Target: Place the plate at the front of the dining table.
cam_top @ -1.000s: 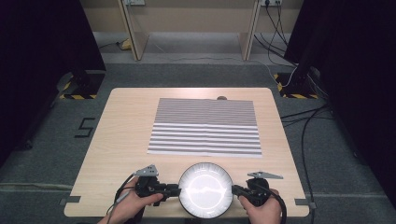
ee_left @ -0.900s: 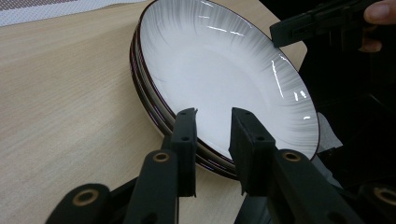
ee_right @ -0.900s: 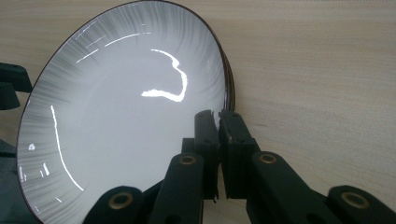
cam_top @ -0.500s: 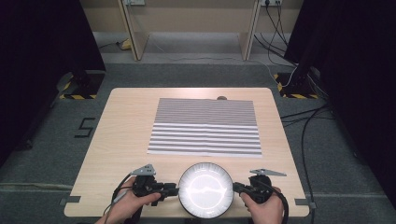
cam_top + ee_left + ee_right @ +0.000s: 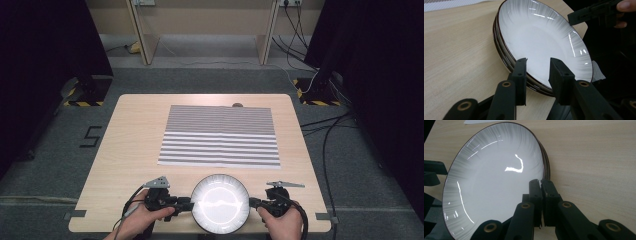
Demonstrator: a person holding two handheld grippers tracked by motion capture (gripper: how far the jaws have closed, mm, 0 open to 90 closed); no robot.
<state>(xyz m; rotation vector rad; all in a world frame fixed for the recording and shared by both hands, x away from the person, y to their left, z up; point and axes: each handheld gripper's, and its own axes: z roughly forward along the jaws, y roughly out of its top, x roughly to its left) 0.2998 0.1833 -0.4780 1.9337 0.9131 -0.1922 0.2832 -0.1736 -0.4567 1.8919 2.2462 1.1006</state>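
1. Plainly, no brand, label or readable writing appears on anything; the plate [image 5: 220, 204] is glossy white with a thin dark rim and grey radial streaks.
2. It sits at the near edge of the wooden table [image 5: 135, 145], partly overhanging it; the left gripper view shows stacked rims beneath it.
3. The left gripper [image 5: 537, 72] straddles the plate's rim with its jaws apart, gripping nothing.
4. The right gripper [image 5: 540, 185] has its jaws pressed together on the opposite rim.
5. A striped placemat [image 5: 220, 136] lies farther back on the table, apart from the plate.
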